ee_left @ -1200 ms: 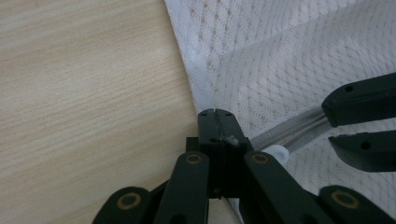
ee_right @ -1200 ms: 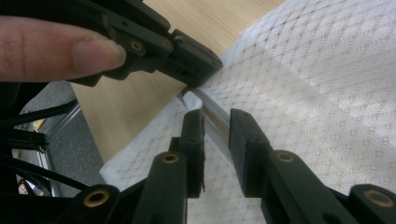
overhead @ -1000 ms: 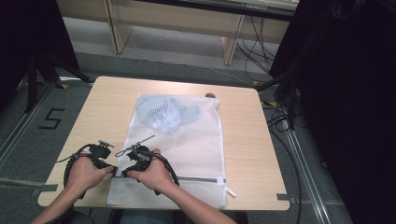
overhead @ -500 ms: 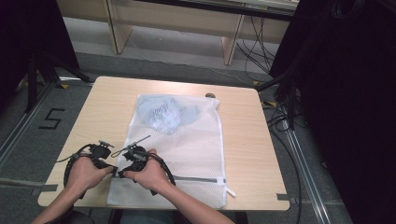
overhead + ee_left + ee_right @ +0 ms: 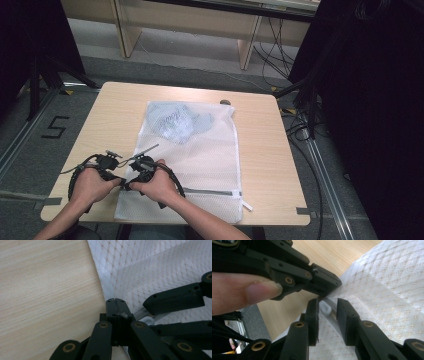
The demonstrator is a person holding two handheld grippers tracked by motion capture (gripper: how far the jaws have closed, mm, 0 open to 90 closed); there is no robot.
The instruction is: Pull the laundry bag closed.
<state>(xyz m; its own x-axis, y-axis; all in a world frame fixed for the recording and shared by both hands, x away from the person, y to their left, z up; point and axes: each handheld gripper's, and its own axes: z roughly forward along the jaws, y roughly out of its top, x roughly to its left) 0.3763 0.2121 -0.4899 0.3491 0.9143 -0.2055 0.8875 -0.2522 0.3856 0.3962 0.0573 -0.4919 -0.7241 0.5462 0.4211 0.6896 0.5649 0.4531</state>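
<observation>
A white mesh laundry bag (image 5: pixel 200 155) lies flat on the wooden table (image 5: pixel 110 115), with a pale blue garment (image 5: pixel 175 122) inside its far end. A grey zipper (image 5: pixel 210 191) runs along the near end. Both hands work at the bag's near left corner. My left gripper (image 5: pixel 115 301) is shut on the bag's edge beside the zipper's end. My right gripper (image 5: pixel 328 312) stands open, and its jaws have just been opening. The white zipper pull (image 5: pixel 325 309) sits between them, and the pads are not pressing on it. In the left gripper view the same pull (image 5: pixel 148 320) lies under the right gripper's jaws.
A small dark object (image 5: pixel 225 102) sits at the table's far edge. A white tab (image 5: pixel 247 206) sticks out at the zipper's right end. Black curtains and cables (image 5: pixel 300 125) stand to the right, and a shelf unit (image 5: pixel 200 25) stands behind the table.
</observation>
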